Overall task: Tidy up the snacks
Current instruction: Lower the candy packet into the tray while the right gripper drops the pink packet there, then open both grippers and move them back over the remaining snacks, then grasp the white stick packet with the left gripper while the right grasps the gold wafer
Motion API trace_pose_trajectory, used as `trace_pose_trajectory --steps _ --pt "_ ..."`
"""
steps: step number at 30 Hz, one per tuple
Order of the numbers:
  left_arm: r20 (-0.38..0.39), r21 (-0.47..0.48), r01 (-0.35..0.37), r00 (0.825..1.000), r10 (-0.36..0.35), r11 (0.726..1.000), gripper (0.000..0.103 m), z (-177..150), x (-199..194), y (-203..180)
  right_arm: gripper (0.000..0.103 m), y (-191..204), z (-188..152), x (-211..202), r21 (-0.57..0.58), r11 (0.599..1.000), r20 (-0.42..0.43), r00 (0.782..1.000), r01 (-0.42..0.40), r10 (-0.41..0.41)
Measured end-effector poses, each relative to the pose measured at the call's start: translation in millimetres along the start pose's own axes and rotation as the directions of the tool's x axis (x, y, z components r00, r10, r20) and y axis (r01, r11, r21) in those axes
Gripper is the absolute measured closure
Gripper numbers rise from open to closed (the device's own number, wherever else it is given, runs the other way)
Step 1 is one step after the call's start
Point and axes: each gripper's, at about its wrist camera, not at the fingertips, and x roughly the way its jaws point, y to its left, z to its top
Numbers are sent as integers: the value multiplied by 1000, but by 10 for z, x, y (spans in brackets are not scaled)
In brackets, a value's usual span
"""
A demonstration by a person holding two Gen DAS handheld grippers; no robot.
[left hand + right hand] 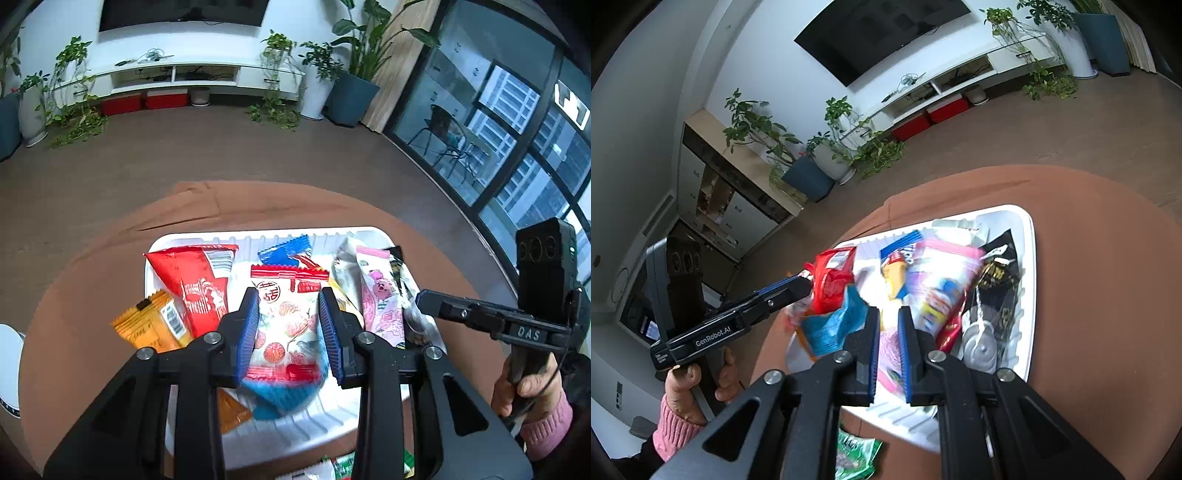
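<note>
Over the white ribbed plastic tray on the brown-clothed round table, left gripper is clamped on a white snack packet with red lychee print and blue bottom edge, held above the tray. Red packet and orange packet lie left, pink cartoon packet right. Right gripper hangs over the tray, fingers slightly apart, empty. Green packet sits on the table outside the tray.

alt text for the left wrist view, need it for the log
The left gripper holds a white snack packet printed with red fruit between its blue pads, above a white tray of assorted snack packets on a brown table. A red packet and an orange one lie to the left; the right gripper reaches in from the right.
</note>
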Motion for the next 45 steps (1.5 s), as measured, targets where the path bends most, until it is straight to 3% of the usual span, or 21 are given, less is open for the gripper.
trace_pose_trajectory --steps 6,14,17,20,25,28,36,45 --pt "-4 43 -48 999 48 998 72 0 123 -39 89 17 -3 66 -14 1000 -11 1000 24 -24" --pt "31 60 -56 998 55 997 72 -137 -122 -116 87 216 -113 -187 -74 997 30 999 36 -34" --pt "44 63 -65 997 62 996 70 -287 -345 -172 82 289 -179 -326 -85 996 38 999 27 -24" --pt "58 47 -50 997 48 998 59 -464 -568 -188 80 407 -309 -469 -108 994 42 999 27 -23" --pt "27 47 -44 999 43 998 59 -826 -812 -273 70 583 -573 -655 -163 986 30 999 36 -31" --pt "-2 55 -55 998 55 997 59 -1103 -886 -323 59 709 -793 -665 -238 970 -13 998 51 -55" --pt "-113 53 -56 992 62 997 59 -1717 -692 -404 58 881 -1355 -382 -394 919 -168 981 24 -98" --pt "-149 59 -75 985 83 995 59 -1810 -538 -431 57 991 -1567 -70 -550 835 -239 955 16 -176"
